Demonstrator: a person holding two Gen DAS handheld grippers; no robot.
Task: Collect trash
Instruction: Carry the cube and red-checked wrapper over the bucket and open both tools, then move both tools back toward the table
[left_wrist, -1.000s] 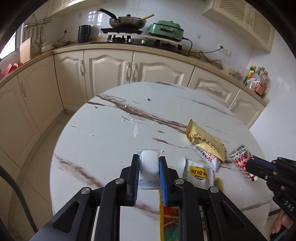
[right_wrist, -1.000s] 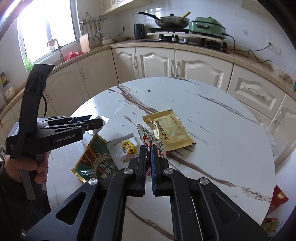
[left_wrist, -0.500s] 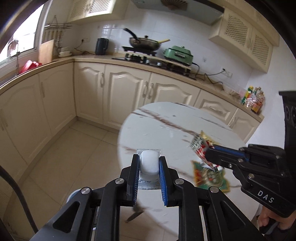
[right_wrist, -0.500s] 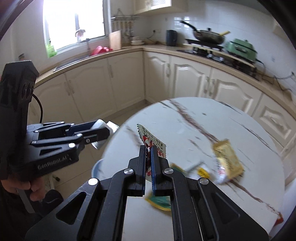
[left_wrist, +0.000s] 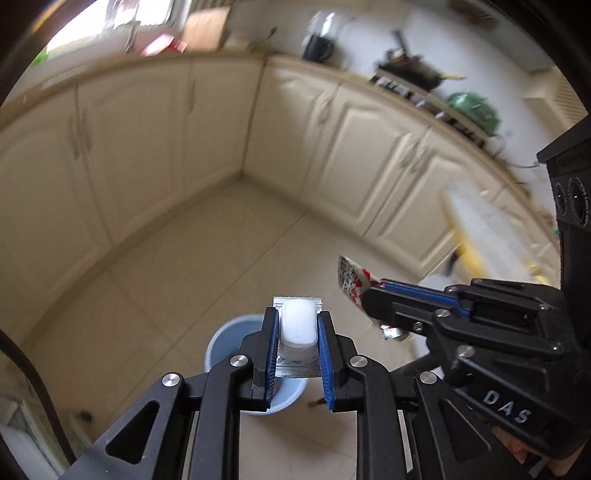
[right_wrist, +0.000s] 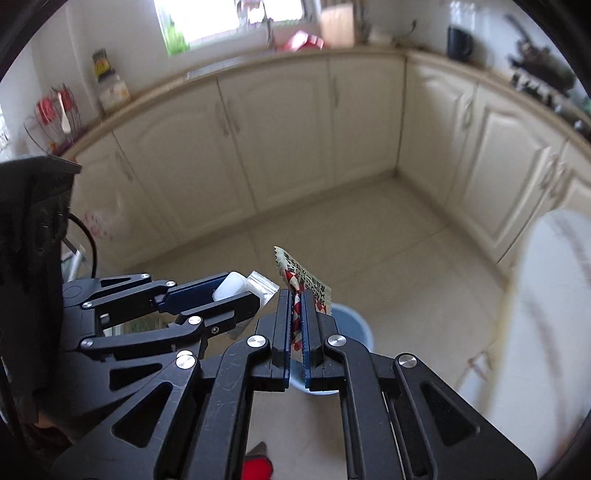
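Disposal step in hand: both grippers carry trash above the tiled floor (left_wrist: 229, 258), with the blue bin (left_wrist: 225, 334) below them. Left gripper (left_wrist: 297, 332) has its jaws clenched on a white blister capsule on a silver foil backing (left_wrist: 298, 325); in its own view it sits directly over the bin mouth. Right gripper (right_wrist: 295, 325) has its jaws clamped nearly together on a red-and-white printed wrapper (right_wrist: 301, 280), serrated at its top edge, standing upright out of the jaws; the bin rim (right_wrist: 354, 325) shows just behind it. Recommendation: centre each load over the opening before release, and bring it low, since the light wrapper may drift sideways. Release one at a time, as the grippers hang close beside each other. Table (right_wrist: 546, 314) edge lies to the right, blurred.
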